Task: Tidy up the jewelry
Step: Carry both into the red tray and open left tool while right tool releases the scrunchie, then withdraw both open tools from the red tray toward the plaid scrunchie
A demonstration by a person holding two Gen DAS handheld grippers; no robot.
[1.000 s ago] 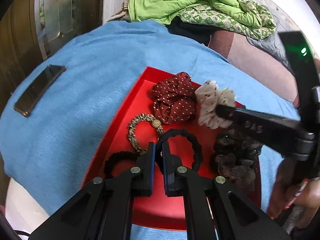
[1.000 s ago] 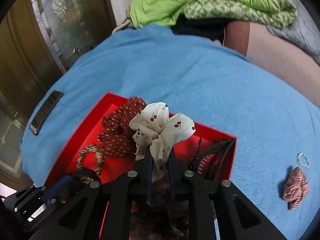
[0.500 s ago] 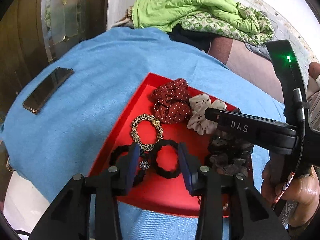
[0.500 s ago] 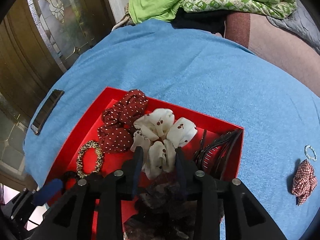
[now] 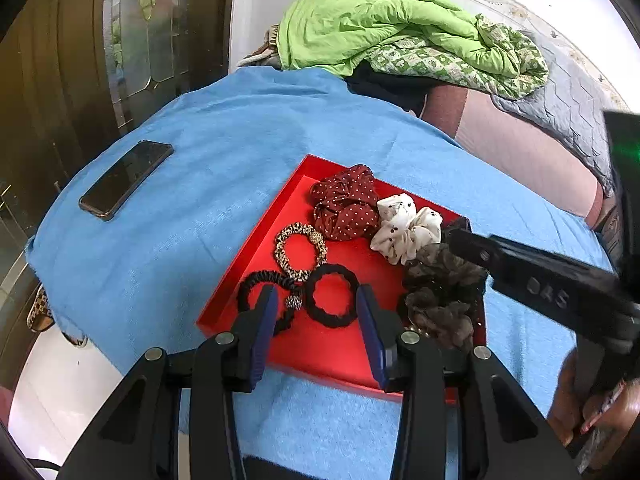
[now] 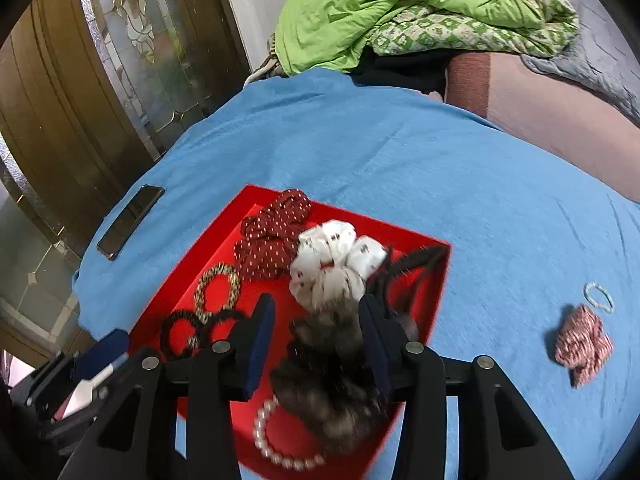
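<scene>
A red tray (image 5: 320,354) (image 6: 434,296) on the blue cloth holds a maroon dotted scrunchie (image 5: 346,204) (image 6: 274,234), a white scrunchie (image 5: 406,228) (image 6: 334,266), a dark brown scrunchie (image 5: 442,292) (image 6: 332,380), a leopard hair tie (image 5: 300,246), two black hair ties (image 5: 332,300), a pearl bracelet (image 6: 276,438) and black clips (image 6: 412,264). My left gripper (image 5: 316,314) is open and empty above the black ties. My right gripper (image 6: 318,322) is open and empty above the white and brown scrunchies; it also shows in the left wrist view (image 5: 460,238).
A pink checked scrunchie (image 6: 582,344) and a pale bead bracelet (image 6: 599,297) lie on the cloth right of the tray. A black phone (image 5: 126,178) (image 6: 130,222) lies at the left. A green blanket (image 5: 400,36) is piled at the back.
Both grippers opened and pulled back. The left let go of a black hair tie and the right let go of the white scrunchie; both now lie in the tray.
</scene>
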